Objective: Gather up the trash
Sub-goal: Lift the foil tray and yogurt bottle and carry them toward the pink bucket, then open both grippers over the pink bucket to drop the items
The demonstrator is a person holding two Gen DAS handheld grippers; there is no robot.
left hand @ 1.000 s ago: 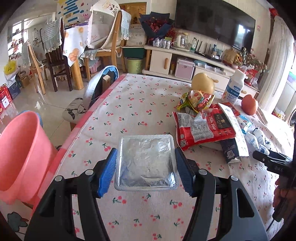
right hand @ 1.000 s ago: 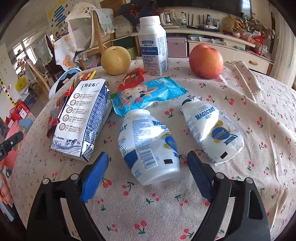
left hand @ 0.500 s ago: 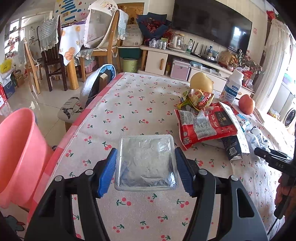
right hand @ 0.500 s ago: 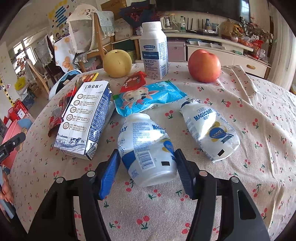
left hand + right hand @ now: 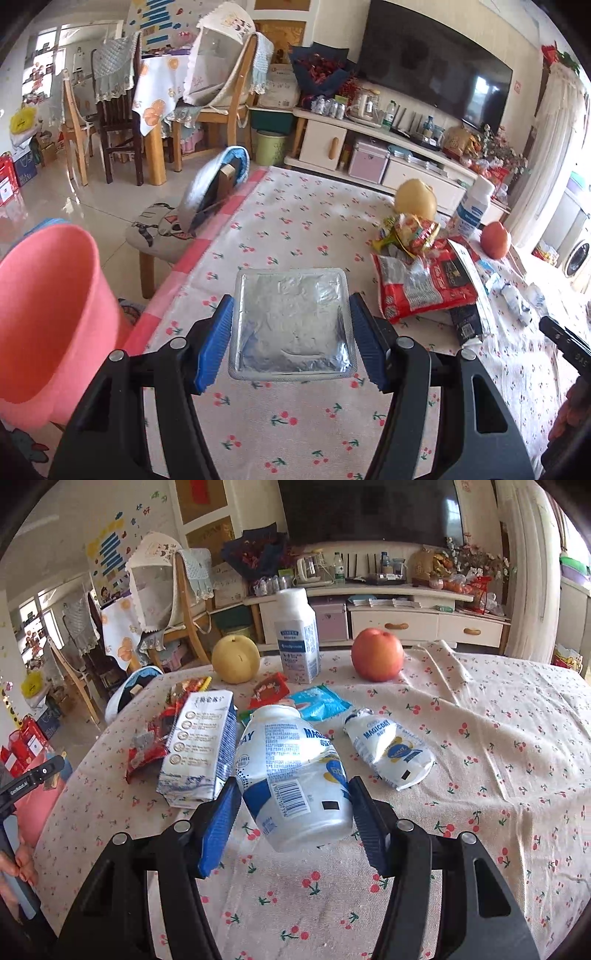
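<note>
My left gripper (image 5: 291, 345) is shut on a square foil tray (image 5: 291, 325) and holds it just above the cherry-print tablecloth. A pink bucket (image 5: 44, 321) stands close at the left, beside the table edge. My right gripper (image 5: 293, 818) is shut on a crushed white MAGICDAY bottle (image 5: 295, 775), lifted off the cloth. A second crushed MAGICDAY bottle (image 5: 389, 755) lies to its right. A flattened milk carton (image 5: 201, 753) lies to its left, with a red snack bag (image 5: 421, 286) and a blue wrapper (image 5: 317, 703) nearby.
An upright milk bottle (image 5: 297, 637), a yellow pear (image 5: 235, 659) and a red apple (image 5: 376, 659) stand at the table's far side. A stool with a blue bag (image 5: 214, 192) stands by the table's left edge. The TV cabinet (image 5: 406, 620) lies beyond.
My right gripper closed on the near MAGICDAY bottle and lifted it off the cloth. My left gripper rose slightly with the foil tray, and the pink bucket now appears nearer.
</note>
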